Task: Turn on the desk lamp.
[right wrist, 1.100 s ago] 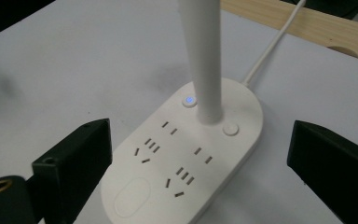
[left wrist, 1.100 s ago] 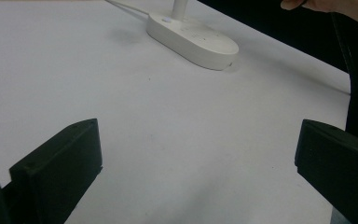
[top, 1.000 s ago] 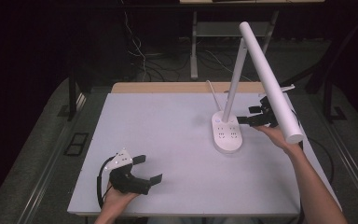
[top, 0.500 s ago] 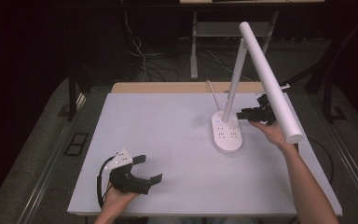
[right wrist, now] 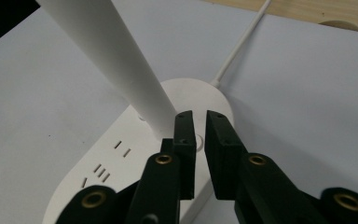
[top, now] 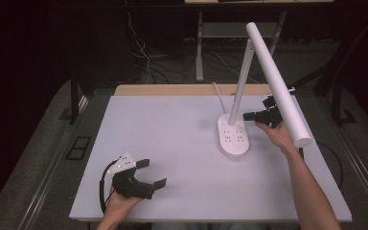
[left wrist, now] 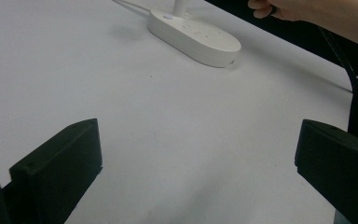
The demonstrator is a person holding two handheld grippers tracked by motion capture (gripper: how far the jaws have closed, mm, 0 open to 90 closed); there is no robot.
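A white desk lamp stands on the table's right half. Its oval base (top: pixel 233 139) has socket slots, and a slanted stem (top: pixel 239 81) carries a long tube head (top: pixel 278 81). My right gripper (top: pixel 246 116) hovers just above the base (right wrist: pixel 121 154), right beside the foot of the stem (right wrist: pixel 112 60). Its jaws have just been closing and now stand shut (right wrist: pixel 199 119) with nothing between them. My left gripper (top: pixel 152 173) rests near the front left of the table, open and empty (left wrist: pixel 198 140), pointing towards the base (left wrist: pixel 196 35).
The white table top (top: pixel 172 124) stretches between the two hands. The lamp's white cable (right wrist: pixel 242 42) runs from the base to the table's back edge. The tube head hangs over my right hand (top: pixel 273 134). Dark floor with cables lies beyond the table.
My right gripper has come down and to the left, towards the foot of the stem, and its jaws have closed from wide to together. The left gripper has stayed put.
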